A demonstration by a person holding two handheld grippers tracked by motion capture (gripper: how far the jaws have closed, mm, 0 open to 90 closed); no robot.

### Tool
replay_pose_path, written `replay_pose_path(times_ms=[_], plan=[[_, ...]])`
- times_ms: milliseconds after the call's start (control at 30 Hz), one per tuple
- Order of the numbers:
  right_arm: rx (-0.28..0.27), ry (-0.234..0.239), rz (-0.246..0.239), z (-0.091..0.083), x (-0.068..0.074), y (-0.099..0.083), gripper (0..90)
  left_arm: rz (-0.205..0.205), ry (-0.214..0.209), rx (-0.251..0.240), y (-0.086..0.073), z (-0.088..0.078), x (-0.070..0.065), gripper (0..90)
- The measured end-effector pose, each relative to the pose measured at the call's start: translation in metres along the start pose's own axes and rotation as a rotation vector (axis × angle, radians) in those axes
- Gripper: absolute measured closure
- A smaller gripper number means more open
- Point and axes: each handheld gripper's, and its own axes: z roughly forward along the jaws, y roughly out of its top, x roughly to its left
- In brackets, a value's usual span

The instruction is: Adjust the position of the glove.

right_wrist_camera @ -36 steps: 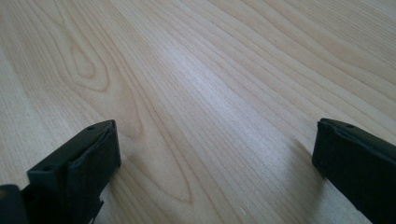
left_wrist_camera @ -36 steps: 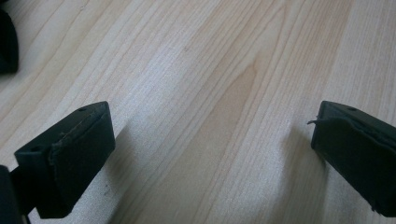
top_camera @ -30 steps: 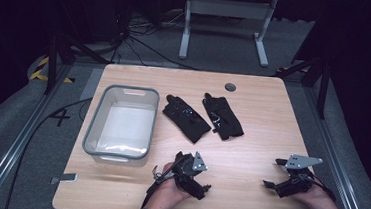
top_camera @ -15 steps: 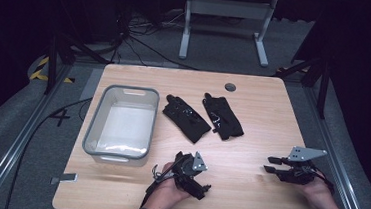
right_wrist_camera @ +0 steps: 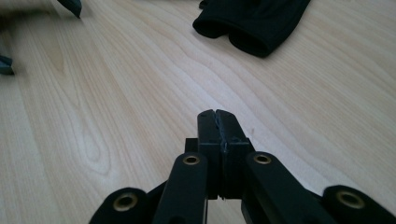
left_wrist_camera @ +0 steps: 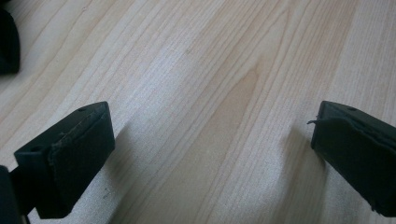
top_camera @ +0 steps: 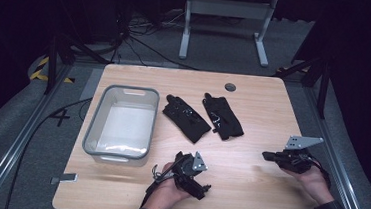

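Two black gloves lie side by side in the middle of the wooden table (top_camera: 254, 95), the left glove (top_camera: 186, 117) and the right glove (top_camera: 222, 116). My left gripper (top_camera: 201, 187) rests near the front edge, below the gloves. Its jaws stand wide open over bare wood (left_wrist_camera: 210, 149) with nothing between them. My right gripper (top_camera: 266, 155) hovers at the right side and points left. Its jaws have just been closing and now meet, shut and empty (right_wrist_camera: 218, 116). A glove cuff (right_wrist_camera: 254, 21) lies ahead of them in the right gripper view.
A grey plastic bin (top_camera: 124, 88) stands on the left half of the table, beside the gloves. A small round grommet (top_camera: 230, 87) sits near the back edge. A metal stand (top_camera: 226, 10) and cables lie on the floor behind.
The right gripper's jaws went from wide open to shut on nothing, and that hand lifted slightly off the table, away from the front edge. The left hand kept still.
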Motion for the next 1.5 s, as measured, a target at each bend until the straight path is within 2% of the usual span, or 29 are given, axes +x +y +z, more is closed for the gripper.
replay_pose_path(times_ms=[400, 800, 1067, 1200, 1500], plan=[[-0.012, 0.016, -0.027, 0.015, -0.008, 0.019, 90.0, -0.008, 0.006, -0.001, 0.000, 0.000, -0.001, 0.0], [-0.021, 0.030, -0.051, 0.039, -0.018, 0.049, 90.0, -0.012, 0.011, 0.000, 0.000, 0.000, -0.002, 0.0], [-0.019, 0.017, -0.082, 0.061, -0.024, 0.069, 90.0, -0.006, 0.004, -0.001, 0.000, 0.000, -0.002, 0.0], [-0.018, 0.006, -0.075, 0.072, -0.033, 0.078, 90.0, -0.005, 0.003, -0.001, 0.000, 0.000, -0.002, 0.0], [0.006, -0.013, -0.055, 0.095, -0.049, 0.077, 90.0, -0.002, 0.003, -0.001, -0.001, 0.000, -0.002, 0.0]])
